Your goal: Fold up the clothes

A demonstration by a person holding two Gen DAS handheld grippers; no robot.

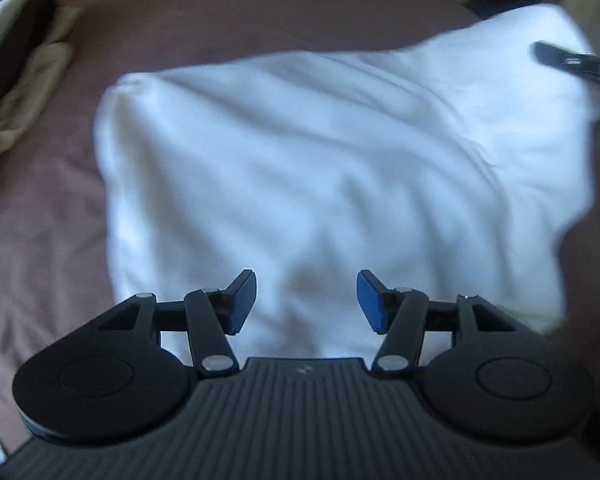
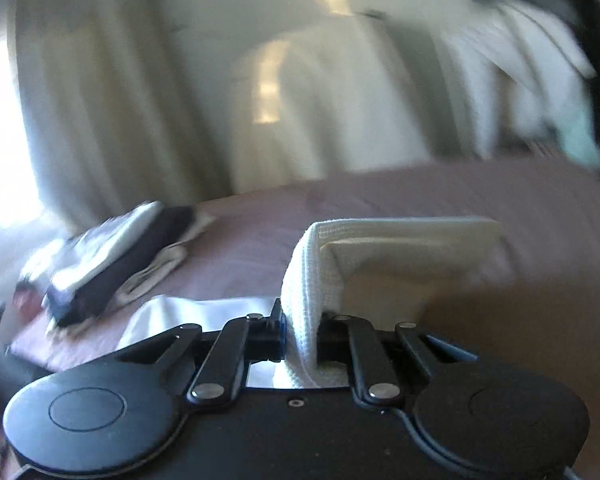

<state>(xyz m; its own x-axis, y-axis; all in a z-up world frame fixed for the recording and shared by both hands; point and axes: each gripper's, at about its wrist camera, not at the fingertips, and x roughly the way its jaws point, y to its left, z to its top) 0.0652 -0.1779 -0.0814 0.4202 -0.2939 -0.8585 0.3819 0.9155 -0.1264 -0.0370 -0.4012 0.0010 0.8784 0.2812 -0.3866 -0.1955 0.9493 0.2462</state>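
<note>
At the far left of the left wrist view, a rumpled cream-coloured cloth (image 1: 28, 92) is seen lying on the brown bed cover (image 1: 44, 216). To its right, a large white knitted garment (image 1: 320, 160) is spread over that cover, creased in soft folds. The left hand-held gripper (image 1: 306, 302) is held above the garment's near edge, its blue-padded fingers (image 1: 244, 304) set apart with nothing between them. At the far right of that view, a dark part of the other tool is glimpsed at the garment's raised corner, blurred.

In the right wrist view, a stack of folded dark and white clothes (image 2: 112, 260) is seen on the bed at the left. To the right, the right hand-held gripper (image 2: 302, 338) is clamped on a lifted edge of the white garment, whose ribbed fabric is pinched between the pads and drawn up off the bed
</note>
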